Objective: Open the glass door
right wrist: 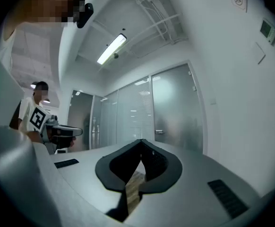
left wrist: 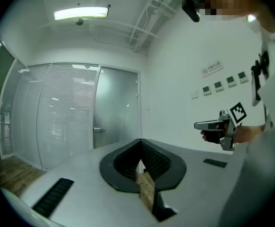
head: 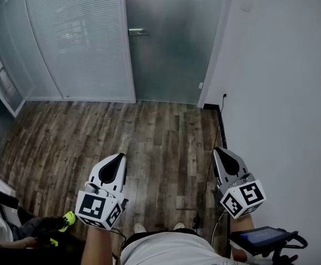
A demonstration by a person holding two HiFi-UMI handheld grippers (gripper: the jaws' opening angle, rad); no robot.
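Left gripper (head: 117, 159) and right gripper (head: 219, 152) are hovering level over the dark wood-plank floor (head: 155, 137), jaws closed and empty; the frosted glass door (head: 171, 43) is standing shut, well ahead

Wood floor (head: 149, 142) left open up to the shut glass door (head: 169, 54), right side hemmed by white wall (head: 282, 93), seated person (head: 17, 228) lower left.

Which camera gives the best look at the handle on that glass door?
The head view: the handle stands out as a metal lever at the left edge of the door, with nothing in front. The left gripper view shows it only small and distant. The right gripper view shows it small and hazy too.
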